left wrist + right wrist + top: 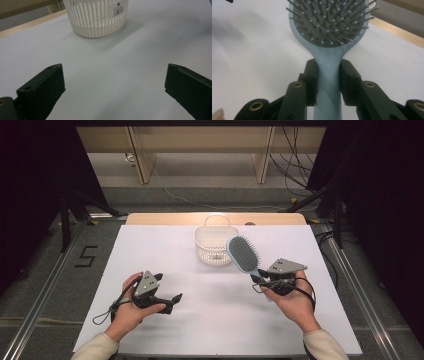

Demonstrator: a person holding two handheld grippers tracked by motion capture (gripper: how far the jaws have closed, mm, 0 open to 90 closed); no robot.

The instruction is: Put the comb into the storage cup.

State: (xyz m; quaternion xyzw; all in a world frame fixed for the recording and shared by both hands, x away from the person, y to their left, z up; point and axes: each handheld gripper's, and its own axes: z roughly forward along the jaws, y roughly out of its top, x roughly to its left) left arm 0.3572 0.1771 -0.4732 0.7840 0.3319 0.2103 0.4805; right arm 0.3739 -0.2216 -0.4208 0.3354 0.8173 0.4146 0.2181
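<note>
White paper covers the surface (165,330) in front of the person. Nearest, the left gripper (172,301) rests low with its fingers (42,87) spread wide and nothing between them. A bit farther, the right gripper (260,281) has its fingers (311,75) pressed on the handle of a blue hairbrush (242,253), bristles facing up. Behind the brush, touching or just beside it, sits a white basket (212,251).

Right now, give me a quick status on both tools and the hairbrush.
Right tool shut on hairbrush handle, brush held beside the basket. Left tool open, empty, low over the table. Nothing in the way.
</note>
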